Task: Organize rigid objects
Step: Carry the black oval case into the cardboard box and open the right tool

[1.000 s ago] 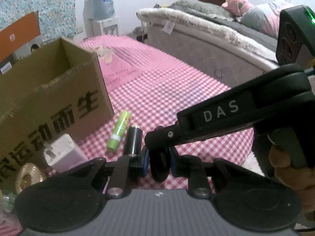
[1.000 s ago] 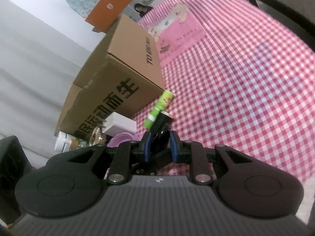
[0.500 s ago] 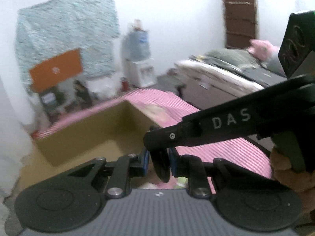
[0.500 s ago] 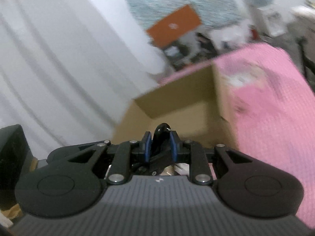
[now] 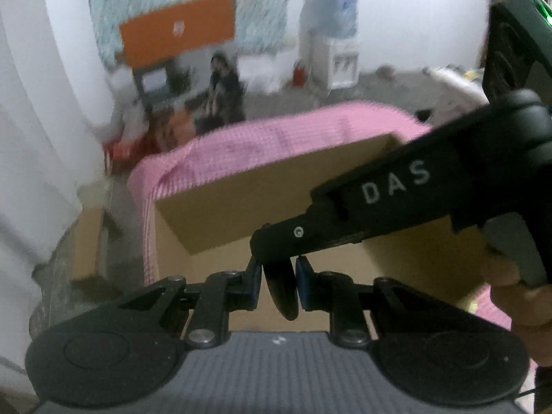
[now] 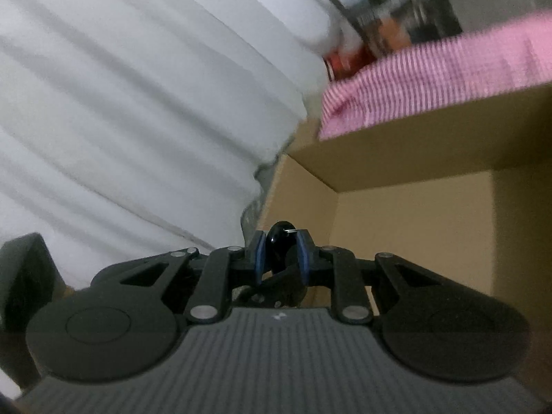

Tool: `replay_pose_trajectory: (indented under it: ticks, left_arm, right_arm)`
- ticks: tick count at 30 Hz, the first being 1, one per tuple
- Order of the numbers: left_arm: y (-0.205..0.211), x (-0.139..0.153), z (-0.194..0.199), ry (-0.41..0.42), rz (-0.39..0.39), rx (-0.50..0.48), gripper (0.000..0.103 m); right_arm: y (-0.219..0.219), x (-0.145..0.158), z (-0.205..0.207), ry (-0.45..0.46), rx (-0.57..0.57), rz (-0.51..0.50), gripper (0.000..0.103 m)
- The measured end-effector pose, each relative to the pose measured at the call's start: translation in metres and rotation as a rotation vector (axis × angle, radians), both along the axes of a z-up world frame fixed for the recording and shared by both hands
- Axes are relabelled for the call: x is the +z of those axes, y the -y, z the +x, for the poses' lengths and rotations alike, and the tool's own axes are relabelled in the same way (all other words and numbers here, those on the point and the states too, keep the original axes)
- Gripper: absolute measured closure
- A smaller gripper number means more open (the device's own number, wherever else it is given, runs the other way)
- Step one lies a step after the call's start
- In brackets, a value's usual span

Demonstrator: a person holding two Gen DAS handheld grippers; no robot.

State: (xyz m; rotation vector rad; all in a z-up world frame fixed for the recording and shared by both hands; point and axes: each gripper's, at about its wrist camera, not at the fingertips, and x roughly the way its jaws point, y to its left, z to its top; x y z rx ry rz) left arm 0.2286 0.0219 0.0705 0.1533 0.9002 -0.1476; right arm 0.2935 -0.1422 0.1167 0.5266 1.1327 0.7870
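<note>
A lived-in home room: pale grey pleated curtains (image 6: 138,86), a white water dispenser with a blue bottle (image 5: 339,45), and a pink-and-white checked tablecloth (image 5: 262,145) on the table.

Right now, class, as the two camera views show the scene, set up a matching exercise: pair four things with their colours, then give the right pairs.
Things:
1. open cardboard box
2. checked tablecloth
3. flat rectangular panel on the far wall
4. small rounded object held in both tools

Colours:
A. orange
B. black
C. brown
D. pink and white

Pairs: 1-C, 2-D, 3-A, 4-B
</note>
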Motion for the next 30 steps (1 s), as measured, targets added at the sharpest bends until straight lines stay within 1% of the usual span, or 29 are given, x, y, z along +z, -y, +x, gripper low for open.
replay_pose_trajectory:
  ticks: [1, 4, 6, 9, 12, 14, 16, 19, 21, 22, 28, 30]
  left_arm:
    - [-0.005, -0.007, 0.011, -0.025, 0.006, 0.010, 0.081]
    - [-0.019, -0.025, 0.037, -0.073, 0.038, 0.020, 0.081]
    - [-0.023, -0.037, 0.049, -0.100, 0.056, 0.033, 0.081]
    - [-0.029, -0.048, 0.066, -0.117, 0.097, 0.042, 0.081]
    - [-0.032, -0.057, 0.074, -0.127, 0.129, 0.053, 0.080]
    - [-0.033, -0.059, 0.074, -0.122, 0.130, 0.047, 0.079]
    - [-0.030, -0.058, 0.073, -0.122, 0.121, 0.043, 0.075]
    - [-0.029, -0.057, 0.071, -0.113, 0.125, 0.048, 0.073]
    - [-0.029, -0.055, 0.071, -0.110, 0.108, 0.045, 0.066]
    - [-0.029, -0.054, 0.070, -0.108, 0.103, 0.046, 0.066]
    - [-0.029, -0.040, 0.060, -0.074, 0.088, 0.048, 0.064]
    - [-0.030, -0.032, 0.054, -0.055, 0.079, 0.049, 0.058]
  right_arm:
    - [-0.010, -0.011, 0.012, -0.043, 0.000, -0.010, 0.085]
    - [-0.031, -0.035, 0.038, -0.132, -0.001, -0.033, 0.085]
    - [-0.041, -0.046, 0.049, -0.168, -0.001, -0.048, 0.085]
    - [-0.053, -0.066, 0.061, -0.212, -0.010, -0.064, 0.085]
    - [-0.060, -0.081, 0.072, -0.262, -0.027, -0.055, 0.083]
    - [-0.060, -0.093, 0.079, -0.281, -0.046, -0.052, 0.083]
    - [-0.065, -0.099, 0.086, -0.304, -0.056, -0.040, 0.082]
    - [-0.068, -0.108, 0.092, -0.308, -0.064, -0.047, 0.080]
    - [-0.068, -0.111, 0.094, -0.310, -0.071, -0.047, 0.077]
    - [-0.067, -0.111, 0.093, -0.307, -0.072, -0.046, 0.077]
    - [-0.052, -0.095, 0.087, -0.276, -0.083, -0.037, 0.076]
    - [-0.046, -0.087, 0.083, -0.259, -0.084, -0.033, 0.076]
